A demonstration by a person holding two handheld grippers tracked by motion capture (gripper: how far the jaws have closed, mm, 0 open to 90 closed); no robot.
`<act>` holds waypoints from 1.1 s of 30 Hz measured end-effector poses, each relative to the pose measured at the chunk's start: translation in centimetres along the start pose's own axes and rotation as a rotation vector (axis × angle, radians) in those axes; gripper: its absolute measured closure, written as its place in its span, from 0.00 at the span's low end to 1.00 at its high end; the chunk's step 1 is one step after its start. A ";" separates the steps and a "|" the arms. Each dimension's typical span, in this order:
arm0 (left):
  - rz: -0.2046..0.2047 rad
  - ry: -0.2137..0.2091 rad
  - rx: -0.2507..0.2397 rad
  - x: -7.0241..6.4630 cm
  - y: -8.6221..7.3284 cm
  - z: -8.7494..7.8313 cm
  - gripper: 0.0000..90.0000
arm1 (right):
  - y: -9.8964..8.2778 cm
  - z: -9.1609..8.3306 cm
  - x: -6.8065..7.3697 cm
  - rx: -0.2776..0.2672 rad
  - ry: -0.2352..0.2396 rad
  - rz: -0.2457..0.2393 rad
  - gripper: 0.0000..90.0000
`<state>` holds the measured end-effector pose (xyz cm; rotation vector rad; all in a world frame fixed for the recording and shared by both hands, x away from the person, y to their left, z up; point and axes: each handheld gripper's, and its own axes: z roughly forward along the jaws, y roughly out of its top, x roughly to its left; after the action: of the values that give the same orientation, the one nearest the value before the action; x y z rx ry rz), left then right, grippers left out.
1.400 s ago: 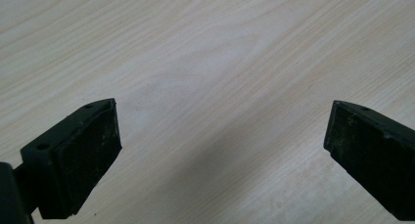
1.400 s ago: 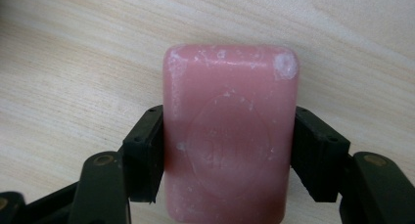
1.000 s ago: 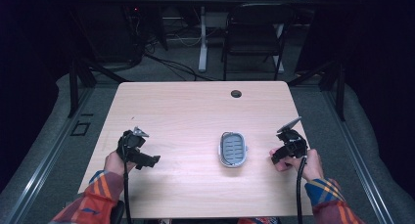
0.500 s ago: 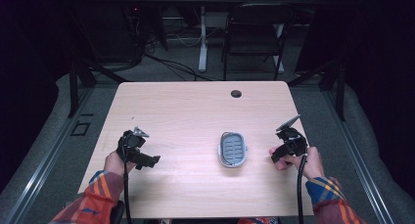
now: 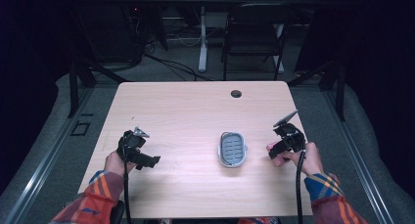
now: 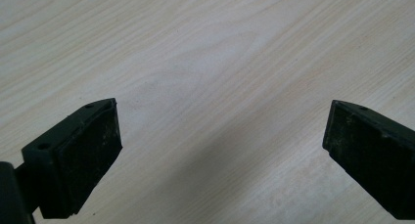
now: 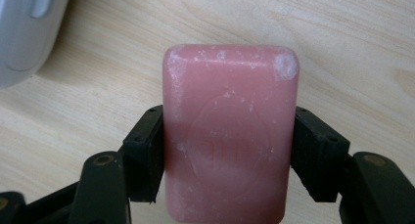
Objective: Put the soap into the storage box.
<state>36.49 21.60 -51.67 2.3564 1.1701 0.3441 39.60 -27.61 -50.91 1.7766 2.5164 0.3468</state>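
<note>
Plainly the table (image 5: 195,111) offers plenty of bare wood, so the risk lies with the smaller things; the grey soap dish (image 5: 232,149) sits near the middle, just left of the right hand, and it looks light enough to skid if the bar comes in low and knocks its rim. The pink bar of soap (image 7: 230,136) is clamped across its width between the pads of the right tool (image 7: 230,153), close above the wood; its surface looks waxy and chalk-flecked, so I judge it could slide out of the hold if tilted or swung quickly, or be dented if squeezed harder. The right hand (image 5: 298,155) holds its tool low near the right edge, aimed toward the dish; the left hand (image 5: 117,161) rests at the left side, its left tool (image 6: 220,150) spread wide over bare wood with nothing between the pads.
</note>
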 end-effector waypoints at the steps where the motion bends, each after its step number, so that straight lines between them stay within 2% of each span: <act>1: 0.000 0.000 0.000 0.0 0.0 0.0 0.01 | 0.0 0.0 0.0 0.000 0.000 0.000 0.41; 2: -0.001 0.001 0.000 0.0 0.0 0.0 0.01 | 0.0 -0.4 0.1 0.016 0.000 -0.022 0.41; 4: 0.007 0.005 0.005 0.0 -0.1 0.0 0.02 | 0.1 -0.7 0.2 0.021 -0.003 -0.037 0.41; 7: 0.018 0.005 0.008 -0.1 -0.1 0.1 0.02 | 0.2 -0.7 0.6 0.001 -0.005 -0.029 0.41; 9: 0.024 -0.012 -0.011 -0.2 -0.1 -0.1 0.01 | 0.6 -0.9 0.8 -0.003 -0.001 -0.046 0.41; 11: 0.024 -0.015 -0.017 -0.1 -0.1 -0.1 0.01 | 0.8 -0.9 1.0 -0.016 0.005 -0.036 0.41; 12: 0.025 -0.017 -0.016 -0.1 -0.1 -0.1 0.01 | 0.9 -1.0 1.0 -0.002 0.005 -0.053 0.41; 13: 0.025 -0.017 -0.016 -0.1 -0.1 -0.1 0.01 | 1.0 -1.0 1.2 -0.016 0.010 -0.046 0.41; 17: 0.029 -0.020 -0.012 -0.1 -0.1 -0.1 0.01 | 1.4 -1.3 1.2 -0.002 0.011 -0.065 0.41; 18: 0.029 -0.020 -0.013 -0.1 -0.1 -0.1 0.01 | 1.5 -1.2 1.6 -0.028 0.009 -0.050 0.41; 19: 0.031 -0.019 -0.012 -0.2 -0.1 -0.1 0.01 | 1.7 -1.4 1.5 -0.002 0.007 -0.071 0.41; 22: 0.033 -0.021 -0.011 -0.2 -0.1 0.0 0.01 | 1.9 -1.4 2.0 -0.022 0.011 -0.061 0.41; 25: 0.034 -0.021 -0.007 -0.2 0.0 0.0 0.01 | 2.3 -1.6 2.2 -0.010 0.005 -0.082 0.41; 27: 0.034 -0.022 -0.007 -0.2 0.0 0.0 0.01 | 2.3 -1.5 2.3 -0.022 0.007 -0.074 0.41; 33: 0.035 -0.022 -0.006 -0.2 0.0 0.1 0.01 | 2.9 -1.9 2.6 -0.010 -0.001 -0.091 0.41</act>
<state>36.36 21.40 -51.73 2.3719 1.1178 0.3316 41.05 -24.53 -48.27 1.6510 2.5799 0.3534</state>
